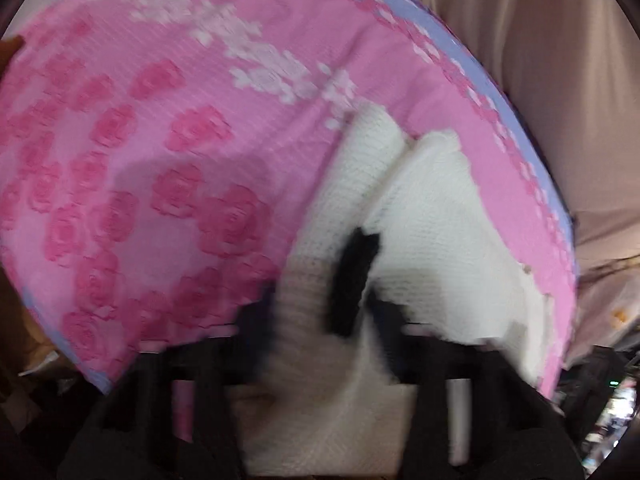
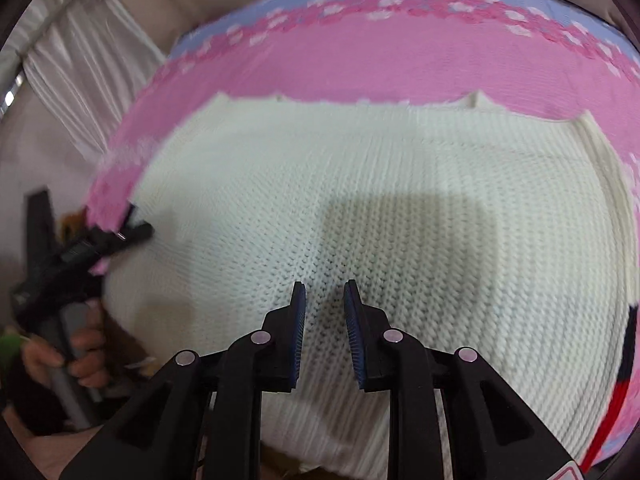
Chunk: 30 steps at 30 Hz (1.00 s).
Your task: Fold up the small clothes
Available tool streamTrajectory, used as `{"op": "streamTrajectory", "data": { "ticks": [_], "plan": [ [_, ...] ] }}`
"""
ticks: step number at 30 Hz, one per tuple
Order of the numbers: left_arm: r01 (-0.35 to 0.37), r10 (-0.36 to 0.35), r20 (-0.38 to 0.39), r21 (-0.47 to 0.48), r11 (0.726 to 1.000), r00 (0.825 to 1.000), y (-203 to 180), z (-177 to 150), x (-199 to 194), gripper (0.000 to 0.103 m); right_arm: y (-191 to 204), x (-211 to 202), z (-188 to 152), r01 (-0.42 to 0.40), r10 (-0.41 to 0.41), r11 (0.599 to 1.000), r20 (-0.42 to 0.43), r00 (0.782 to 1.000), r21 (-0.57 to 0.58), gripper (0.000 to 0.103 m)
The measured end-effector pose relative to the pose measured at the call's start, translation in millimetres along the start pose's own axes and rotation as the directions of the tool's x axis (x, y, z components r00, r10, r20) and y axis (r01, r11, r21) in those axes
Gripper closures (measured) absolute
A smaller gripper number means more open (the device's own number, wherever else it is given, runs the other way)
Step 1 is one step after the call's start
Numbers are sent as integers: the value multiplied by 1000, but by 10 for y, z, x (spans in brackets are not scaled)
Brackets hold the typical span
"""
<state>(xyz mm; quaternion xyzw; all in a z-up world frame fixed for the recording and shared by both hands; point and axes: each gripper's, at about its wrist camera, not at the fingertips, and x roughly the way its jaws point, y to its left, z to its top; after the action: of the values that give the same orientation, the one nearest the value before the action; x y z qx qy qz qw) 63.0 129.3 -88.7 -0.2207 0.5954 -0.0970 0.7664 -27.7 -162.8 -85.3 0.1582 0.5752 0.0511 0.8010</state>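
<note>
White knit garment [image 2: 360, 200] lies spread on the pink floral cloth [image 2: 400, 68], directly under the right hand-held gripper [image 2: 325, 292], whose jaws stand slightly apart above it. Its long axis cannot be told. The left hand-held gripper [image 1: 316, 292] pinches a raised fold of it.

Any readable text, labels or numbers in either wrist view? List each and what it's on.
None readable.
White knit garment: no tag or print visible.
Pink flowered cloth: pattern only, no words.
Red-edged sticker on the right gripper's body: cut off at the frame edge, unreadable.
</note>
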Motion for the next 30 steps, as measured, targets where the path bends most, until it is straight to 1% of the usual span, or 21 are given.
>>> {"op": "streamTrajectory", "data": {
  "ticks": [1,2,4,7,8,10,11,12,13,14,16,17,18,19,20,21,22,23,25,28,30],
  "plan": [
    [8,-8,4,-16,1000,1000,-21,25,-46,81,-30,-3,1,-19,19,1000,9,1000,16,83],
    [15,-15,21,-7,1000,1000,-103,41,-137,83,-65,-6,10,-38,38,999,6,999,33,84],
    [16,-21,58,81,997,998,-416,38,-341,84,-153,-36,0,-82,81,994,7,997,78,84],
    [85,-111,84,262,961,990,-1130,-52,-653,84,-346,-153,-45,-147,142,974,41,989,170,84],
    [119,-151,68,345,931,986,-1478,-140,-720,84,-424,-224,-53,-151,141,968,64,988,199,82],
    [151,-185,34,442,884,982,-1908,-278,-721,84,-567,-376,-95,-150,125,957,112,986,249,77],
    [168,-199,7,504,847,980,-2212,-401,-657,84,-683,-481,-127,-152,117,948,138,983,279,75],
    [173,-197,-13,536,826,980,-2394,-466,-569,84,-800,-581,-169,-153,106,939,163,981,307,74],
    [179,-190,-40,571,801,981,-2568,-574,-469,84,-800,-581,-169,-153,106,939,163,981,307,74],
    [192,-180,-79,599,778,980,-2744,-701,-314,83,-903,-667,-207,-150,93,933,183,979,328,73],
    [234,-149,-186,631,740,971,-2944,-945,36,74,-1157,-848,-312,-134,54,917,217,975,376,70],
    [254,-103,-262,646,719,959,-3018,-1100,273,67,-1265,-914,-360,-125,34,910,229,973,396,66],
    [247,-58,-297,654,715,953,-3027,-1223,384,67,-1398,-978,-432,-117,12,897,241,971,426,64],
    [245,-35,-320,645,724,947,-3000,-1317,440,66,-1499,-1014,-491,-111,-1,887,244,970,448,63],
    [259,-50,-328,634,729,943,-2918,-1370,408,53,-1593,-1049,-550,-102,-18,876,244,970,472,63],
    [265,-63,-325,627,732,944,-2855,-1370,363,37,-1671,-1086,-595,-97,-30,866,243,970,491,63],
    [242,-63,-295,626,741,953,-2784,-1357,291,33,-1730,-1140,-648,-101,-34,853,248,968,512,60],
    [223,-63,-264,635,740,962,-2688,-1314,186,31,-1727,-1174,-654,-108,-34,847,257,966,520,53],
    [168,-35,-211,659,733,977,-2509,-1236,49,29,-1765,-1288,-707,-142,-18,838,287,958,527,41],
    [123,-3,-179,665,737,984,-2174,-1109,-109,27,-1697,-1343,-677,-208,49,829,305,951,518,33],
    [107,24,-186,664,740,982,-2025,-1093,-133,25,-1523,-1189,-494,-215,89,837,263,961,504,28]
  ]
}}
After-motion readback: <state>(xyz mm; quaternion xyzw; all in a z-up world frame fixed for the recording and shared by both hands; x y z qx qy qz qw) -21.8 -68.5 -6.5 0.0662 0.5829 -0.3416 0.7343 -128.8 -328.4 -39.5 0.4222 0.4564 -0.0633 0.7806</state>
